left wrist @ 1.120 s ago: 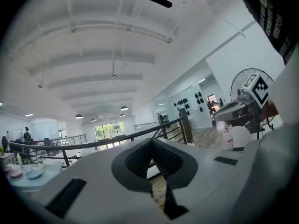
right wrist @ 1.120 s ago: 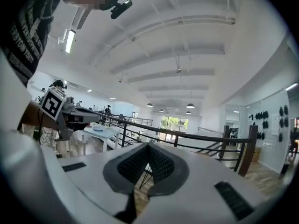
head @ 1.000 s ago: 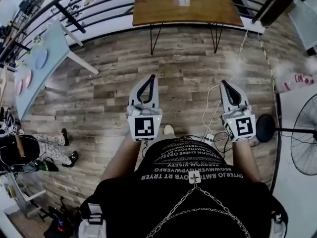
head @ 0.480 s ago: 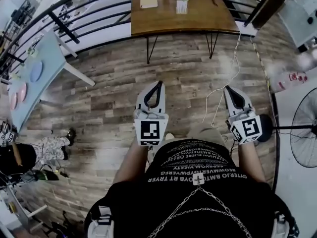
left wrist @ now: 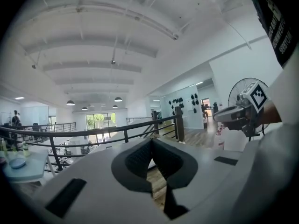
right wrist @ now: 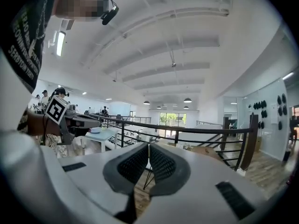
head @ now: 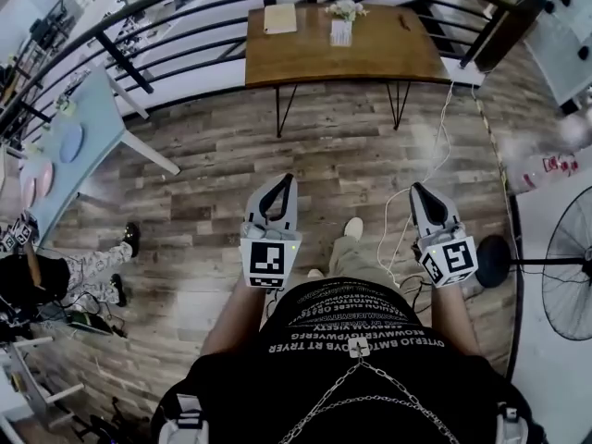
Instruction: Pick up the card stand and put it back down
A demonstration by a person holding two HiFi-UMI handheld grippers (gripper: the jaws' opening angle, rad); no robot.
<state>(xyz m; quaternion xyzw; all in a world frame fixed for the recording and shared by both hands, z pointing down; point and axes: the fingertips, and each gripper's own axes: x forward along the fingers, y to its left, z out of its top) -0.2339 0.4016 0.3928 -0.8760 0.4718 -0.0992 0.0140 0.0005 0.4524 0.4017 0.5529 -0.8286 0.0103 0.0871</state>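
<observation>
The left tongs [head: 279,183] and the right tongs [head: 417,191] are held pressed together, with nothing between them, over the plank floor [head: 324,146], well apart from the card stand [head: 341,32], which is seen on the far wooden bench [head: 388,49].

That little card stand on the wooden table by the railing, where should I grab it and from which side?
Probably its upper edge, jaws across the thin panel, coming from the near side of the wooden table. The card stand seems to stand upright, flat face toward you, and the flowers crowd it from behind. Its base is too small to judge.
</observation>
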